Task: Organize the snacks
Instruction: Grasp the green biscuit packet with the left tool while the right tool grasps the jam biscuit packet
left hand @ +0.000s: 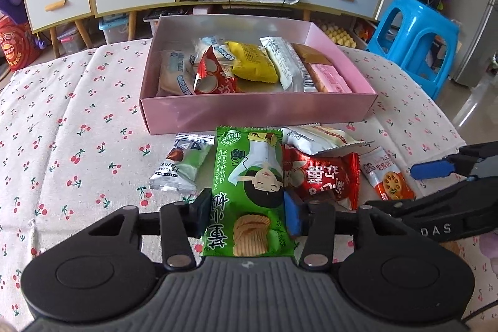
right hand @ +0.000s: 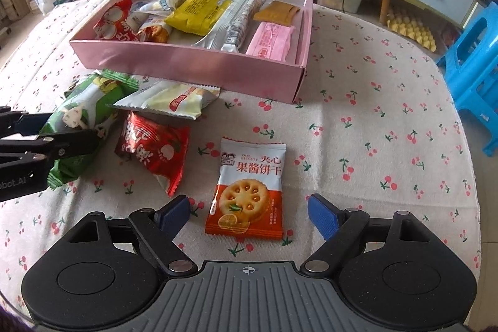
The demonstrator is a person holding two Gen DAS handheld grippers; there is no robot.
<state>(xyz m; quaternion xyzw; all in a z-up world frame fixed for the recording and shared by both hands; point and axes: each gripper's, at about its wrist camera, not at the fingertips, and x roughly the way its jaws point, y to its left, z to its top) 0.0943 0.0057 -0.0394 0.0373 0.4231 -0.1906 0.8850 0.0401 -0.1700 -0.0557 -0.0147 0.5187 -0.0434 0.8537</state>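
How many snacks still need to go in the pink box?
Several snacks already lie in the pink box. The left tongs grip the green chip bag. The open right tongs flank the orange biscuit packet. Four more, counting it, wait on the tablecloth.

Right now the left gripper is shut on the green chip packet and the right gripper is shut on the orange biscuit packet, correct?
Not quite. In the right wrist view the right gripper is open around the orange biscuit packet. The left gripper is indeed shut on the green chip packet.
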